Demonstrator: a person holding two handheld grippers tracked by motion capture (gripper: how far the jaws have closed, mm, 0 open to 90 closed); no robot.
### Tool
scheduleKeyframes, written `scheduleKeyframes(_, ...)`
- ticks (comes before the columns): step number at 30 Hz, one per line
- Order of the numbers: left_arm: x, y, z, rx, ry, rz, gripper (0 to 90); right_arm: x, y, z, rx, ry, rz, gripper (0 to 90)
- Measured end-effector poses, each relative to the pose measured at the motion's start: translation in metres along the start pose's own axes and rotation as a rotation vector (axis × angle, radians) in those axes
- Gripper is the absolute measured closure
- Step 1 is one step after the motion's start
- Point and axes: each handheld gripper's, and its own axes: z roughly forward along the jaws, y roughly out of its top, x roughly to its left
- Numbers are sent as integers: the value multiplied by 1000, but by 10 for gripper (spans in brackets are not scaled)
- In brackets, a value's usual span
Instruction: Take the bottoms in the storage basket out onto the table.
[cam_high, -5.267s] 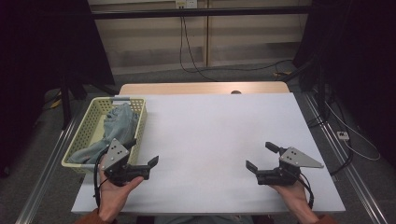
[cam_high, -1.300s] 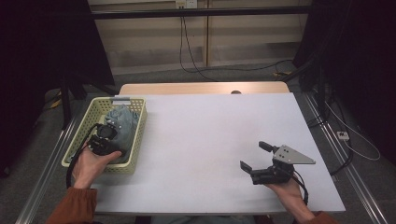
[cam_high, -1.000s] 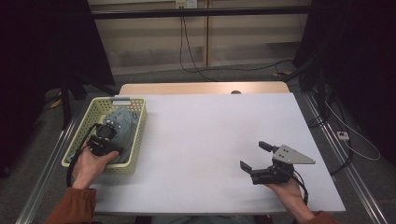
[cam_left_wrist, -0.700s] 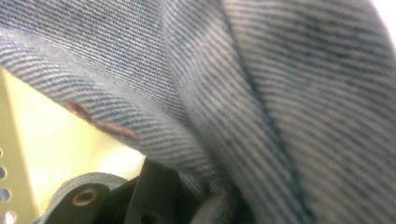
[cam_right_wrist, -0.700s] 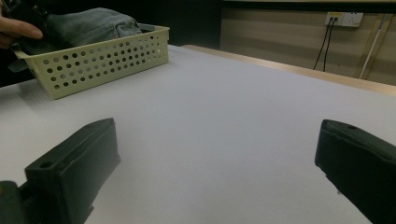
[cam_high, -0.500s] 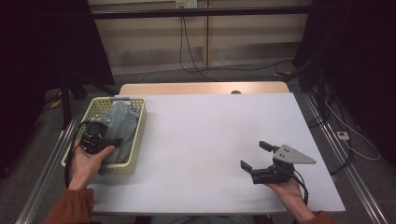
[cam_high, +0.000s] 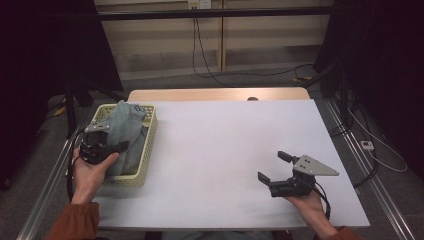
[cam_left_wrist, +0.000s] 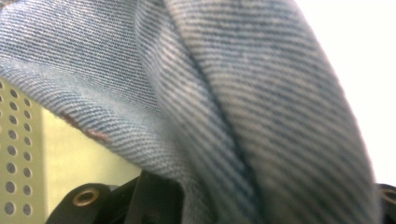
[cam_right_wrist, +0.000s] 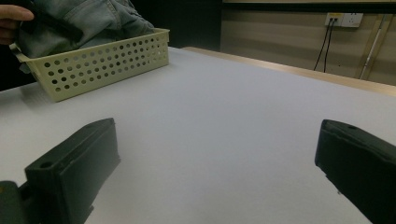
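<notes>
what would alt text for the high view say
A person's left claw is shut on pale denim cloth in a yellow perforated basket at the left edge of a white table. The right claw rests open near the front right.

denim garment: 1 | yellow basket: 1 | tongs: 2, left tongs, right tongs | desk: 1

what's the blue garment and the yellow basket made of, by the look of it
The garment looks like denim: pale, washed blue cloth with a clear diagonal twill weave and a stitched seam, soft enough to fold in thick rolls. The basket looks like moulded plastic, pale yellow with a dull, smooth finish; its walls are pierced by even rows of round holes and keep a stiff, straight rim.
</notes>
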Motion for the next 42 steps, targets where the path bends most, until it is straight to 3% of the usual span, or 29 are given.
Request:
scheduleKeyframes(6,-2,0,-5,-43,19,19,706,0,0,0,-2,2,0,0)
scheduleKeyframes(17,-5,1,-18,-177,41,-4,710,0,0,-1,-6,3,2,0)
scheduleKeyframes(22,-8,2,-22,-211,44,21,710,0,0,-1,-7,4,3,0)
scheduleKeyframes(42,-14,3,-41,-381,83,27,711,0,0,-1,-10,7,3,0)
